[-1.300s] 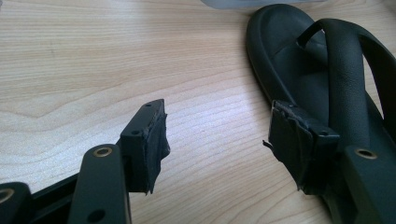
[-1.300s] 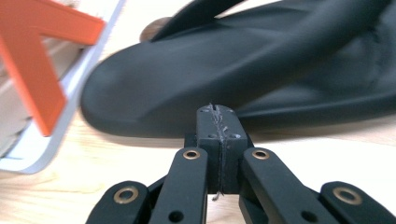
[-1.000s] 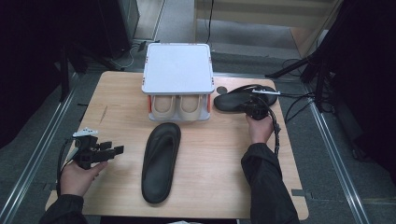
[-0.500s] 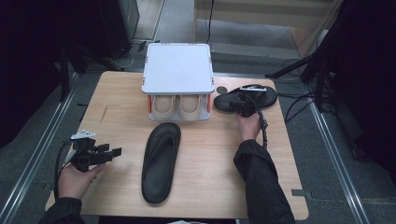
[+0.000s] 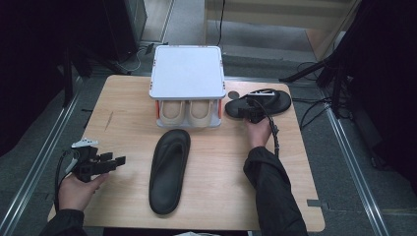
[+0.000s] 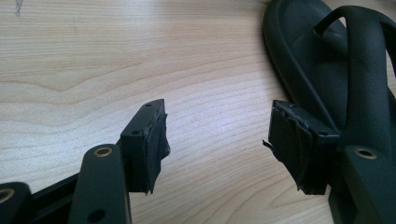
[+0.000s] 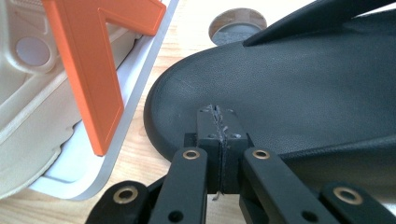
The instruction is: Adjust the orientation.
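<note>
The person is sitting at the wooden surface (image 5: 123, 123) with a gripper in each hand. The right gripper (image 5: 254, 114) is reaching forward to the far right part of the surface, where a black sandal (image 5: 260, 102) is lying crosswise just right of the rack (image 5: 187, 73). In the right gripper view its fingers (image 7: 219, 128) are pressed together with nothing between them, and their tips are sitting against the sandal's (image 7: 289, 88) rounded end, on its upper face near the rim. Whether they are pressing down on it or just touching, I cannot tell. The rack's orange leg (image 7: 100, 70) and white base are standing just left of that end, and a round grey plug (image 7: 237, 22) is sitting in the surface just beyond it.

A second black sandal (image 5: 169, 169) is lying lengthwise in the middle of the surface, in front of the rack, with its toe end near the rack's base. A pair of beige shoes (image 5: 189, 110) is sitting side by side on the rack's lower level, under its white top.

The left gripper (image 5: 110, 163) is hovering near the left front edge, pointing towards the middle sandal. Its fingers (image 6: 149, 140) are standing wide apart with bare wood between them, and the middle sandal (image 6: 327, 70) is lying just beyond the right finger.
</note>
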The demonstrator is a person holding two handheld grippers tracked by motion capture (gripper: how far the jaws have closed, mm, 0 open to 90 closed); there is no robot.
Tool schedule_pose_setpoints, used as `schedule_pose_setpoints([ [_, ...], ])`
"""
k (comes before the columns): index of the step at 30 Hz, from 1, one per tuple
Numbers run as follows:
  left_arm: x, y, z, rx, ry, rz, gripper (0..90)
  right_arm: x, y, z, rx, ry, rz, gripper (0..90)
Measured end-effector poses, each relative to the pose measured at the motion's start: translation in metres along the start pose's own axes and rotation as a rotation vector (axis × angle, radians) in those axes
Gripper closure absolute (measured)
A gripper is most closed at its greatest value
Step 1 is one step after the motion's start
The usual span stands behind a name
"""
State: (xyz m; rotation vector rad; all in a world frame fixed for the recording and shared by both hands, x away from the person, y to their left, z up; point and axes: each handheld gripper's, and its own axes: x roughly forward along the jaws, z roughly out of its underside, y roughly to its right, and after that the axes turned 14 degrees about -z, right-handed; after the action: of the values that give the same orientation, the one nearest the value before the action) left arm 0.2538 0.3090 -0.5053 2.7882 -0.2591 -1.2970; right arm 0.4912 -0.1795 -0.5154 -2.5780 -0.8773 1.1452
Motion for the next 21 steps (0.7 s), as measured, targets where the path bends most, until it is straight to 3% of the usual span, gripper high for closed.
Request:
schedule_pose_setpoints([
  [5, 0.002, 0.002, -0.002, 0.005, 0.005, 0.004, 37.3, -0.004, 0.002, 0.002, -0.008, -0.01, -0.018, 90.0],
  [21, 0.012, 0.01, -0.014, 0.039, -0.001, 0.038, 37.3, -0.019, 0.004, 0.012, -0.026, -0.029, -0.016, 90.0],
])
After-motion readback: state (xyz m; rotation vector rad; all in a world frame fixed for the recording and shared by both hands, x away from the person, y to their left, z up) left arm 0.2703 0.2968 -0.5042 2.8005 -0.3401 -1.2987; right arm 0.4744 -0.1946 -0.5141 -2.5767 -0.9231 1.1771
